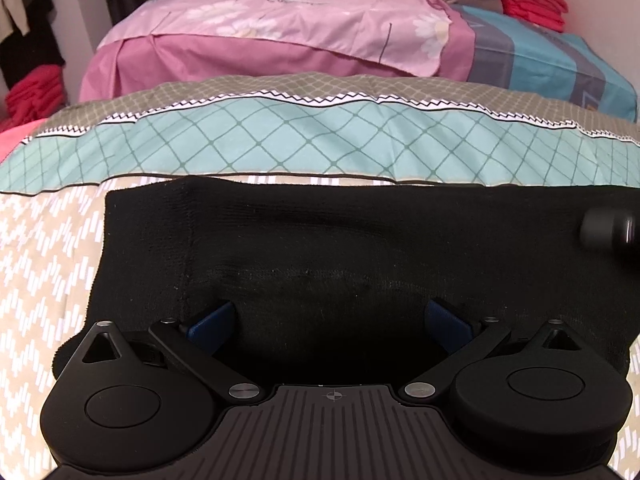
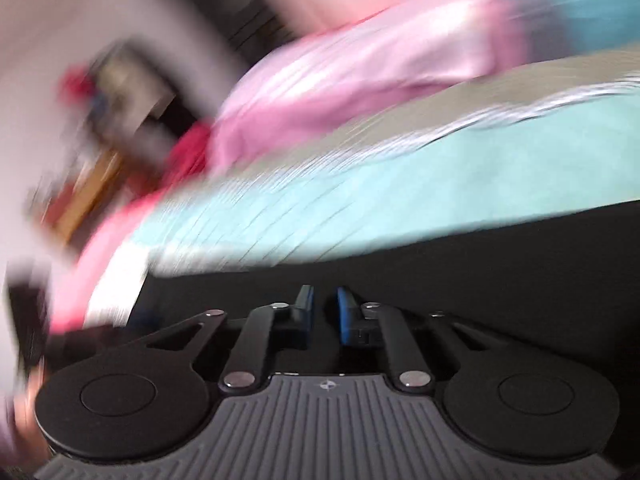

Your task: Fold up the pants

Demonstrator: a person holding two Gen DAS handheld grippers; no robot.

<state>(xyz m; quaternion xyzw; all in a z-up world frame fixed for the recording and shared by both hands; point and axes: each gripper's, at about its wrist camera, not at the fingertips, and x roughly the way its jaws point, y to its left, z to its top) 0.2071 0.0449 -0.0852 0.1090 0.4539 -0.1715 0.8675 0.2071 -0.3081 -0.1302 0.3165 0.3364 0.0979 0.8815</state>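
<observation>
One pair of black pants [image 1: 320,248] lies flat on the bed cover [image 1: 48,264]. They look soft, floppy and light; an edge or corner seems best to grab. The left gripper [image 1: 330,322] is wide open above them, holding nothing.

From the blurry right view, the right gripper [image 2: 325,308] is nearly closed over the pants [image 2: 500,272]; I cannot tell if it pinches cloth.

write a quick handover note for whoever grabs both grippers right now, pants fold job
Left gripper: jaws wide open over the black pants, gripping nothing.
Right gripper: jaws nearly shut above the pants; view blurred, so whether it pinches fabric cannot be told.
Pants lie flat across the patterned bedspread, below the teal quilt.
Done: pants lie flat, possibly folded once.
Left: finish folding.
</observation>
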